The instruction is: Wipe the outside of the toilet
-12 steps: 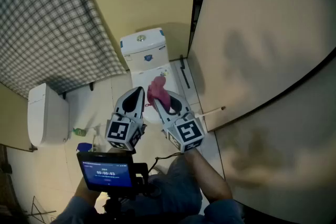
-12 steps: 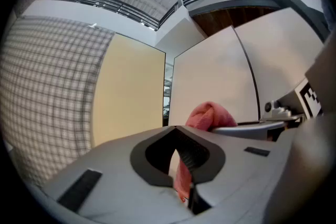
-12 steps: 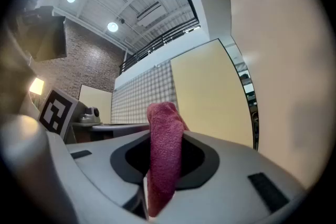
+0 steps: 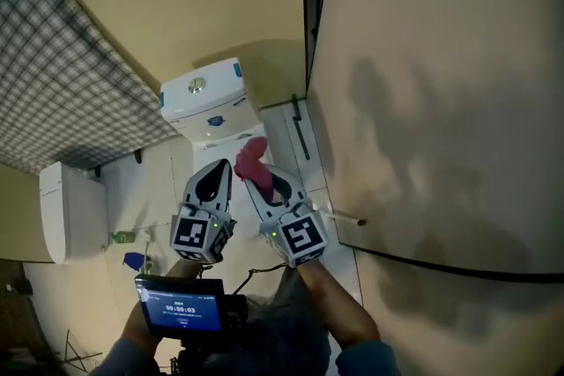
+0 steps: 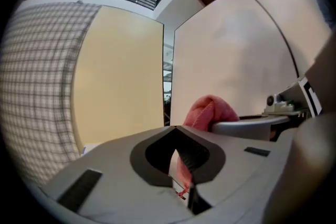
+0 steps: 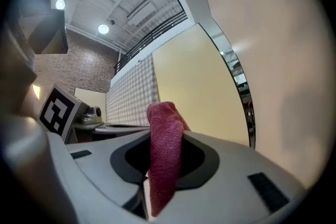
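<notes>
Cloth (image 4: 253,159): pink, bunched, sticks out past the tips of the right gripper (image 4: 263,182); limp, a fold flops over the top.
Right gripper state: clamped on the cloth; the right gripper view shows the strip pinched in the slot between both jaws.
Left gripper (image 4: 220,168) state: jaws pressed together, nothing held; the pink in its slot in the left gripper view is the cloth in the other gripper, behind it.
Toilet (image 4: 208,106): white, against the yellow back wall (image 4: 203,4); tank with flush button (image 4: 196,84) farthest away, bowl end running from the tank toward the person, mostly hidden behind both grippers.
Key relation: toilet lies ahead of and below the grippers, tank slightly to the left of the cloth; long axis runs tank to person, roughly in line with the grippers.
Nearer arm: both side by side and about level; the right one carries the cloth, so I judge it does the wiping.
Contact: cannot tell whether the cloth touches the toilet; it reads as held above it.
Tilt: both gripper views show walls and ceiling lights, no toilet, so the jaws point up and away; likely need to tip down before the cloth meets the tank or bowl.
Side limit: partition (image 4: 423,101) close on the right, little room that side.
Stage: looks like approach, wiping not begun.
</notes>
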`<state>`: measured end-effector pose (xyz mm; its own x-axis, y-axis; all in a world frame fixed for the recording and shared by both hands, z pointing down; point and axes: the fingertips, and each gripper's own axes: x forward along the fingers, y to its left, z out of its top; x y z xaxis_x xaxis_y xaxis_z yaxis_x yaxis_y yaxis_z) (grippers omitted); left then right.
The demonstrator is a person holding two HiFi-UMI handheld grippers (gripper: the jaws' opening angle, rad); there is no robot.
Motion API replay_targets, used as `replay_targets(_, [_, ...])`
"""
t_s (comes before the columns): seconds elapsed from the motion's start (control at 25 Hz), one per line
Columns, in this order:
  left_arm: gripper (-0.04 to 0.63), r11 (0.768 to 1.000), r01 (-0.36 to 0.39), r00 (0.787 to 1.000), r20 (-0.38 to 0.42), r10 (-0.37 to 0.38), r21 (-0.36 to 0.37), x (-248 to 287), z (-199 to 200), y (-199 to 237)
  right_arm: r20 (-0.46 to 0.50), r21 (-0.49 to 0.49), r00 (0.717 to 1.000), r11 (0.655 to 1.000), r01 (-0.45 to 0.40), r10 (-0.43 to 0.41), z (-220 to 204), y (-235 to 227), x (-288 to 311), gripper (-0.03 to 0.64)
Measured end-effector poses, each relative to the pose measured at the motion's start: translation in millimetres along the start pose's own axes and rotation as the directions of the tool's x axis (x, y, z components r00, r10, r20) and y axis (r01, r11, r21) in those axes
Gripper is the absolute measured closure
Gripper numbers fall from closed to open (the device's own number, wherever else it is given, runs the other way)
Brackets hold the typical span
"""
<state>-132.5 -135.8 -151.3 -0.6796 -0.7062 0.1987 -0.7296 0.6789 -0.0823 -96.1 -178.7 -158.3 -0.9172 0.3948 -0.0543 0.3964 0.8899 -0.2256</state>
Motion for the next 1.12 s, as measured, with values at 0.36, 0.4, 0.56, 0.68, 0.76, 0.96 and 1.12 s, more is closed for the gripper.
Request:
replay_targets(0.36, [0.588, 0.998, -0.055, 0.989, -0.142, 0.05, -0.028, 135.4, -82.1, 12.9, -0.059, 0.145, 0.998, 0.989, 0.006, 0.003, -86.8, -119.4, 54.0, 0.526])
replay_targets(0.4, [0.588, 0.998, -0.05, 0.987, -0.151, 0.046, -0.024, 148.7, -95.7, 15.5, -0.065, 0.157, 0.998, 0.987, 0.013, -0.003, -103.6, -131.0, 59.8, 0.526])
replay_targets(0.56, [0.588, 1.0, -0.017, 0.98, -0.199, 0.017, 0.0, 199.0, -163.1, 24.1, -0.085, 0.21, 0.996, 0.976, 0.05, -0.033, -181.6, -175.5, 79.2, 0.526])
replay_targets(0.68, [0.588, 0.999, 0.007, 0.976, -0.218, 0.001, 0.033, 235.7, -214.4, 31.7, -0.097, 0.259, 0.993, 0.962, 0.088, -0.065, -245.0, -210.6, 94.4, 0.526])
replay_targets(0.76, [0.588, 0.998, 0.021, 0.976, -0.219, -0.008, 0.058, 256.1, -243.3, 38.5, -0.111, 0.273, 0.992, 0.958, 0.09, -0.062, -286.4, -224.7, 108.5, 0.526])
replay_targets(0.96, [0.588, 0.988, 0.08, 0.983, -0.176, -0.056, 0.133, 299.0, -275.5, 42.8, -0.106, 0.268, 0.994, 0.962, 0.044, -0.016, -371.4, -246.9, 155.6, 0.526])
replay_targets(1.12, [0.588, 0.966, 0.14, 0.988, -0.09, -0.123, 0.218, 323.1, -270.4, 29.8, -0.102, 0.295, 0.995, 0.955, 0.039, -0.009, -421.8, -263.8, 184.2, 0.526])
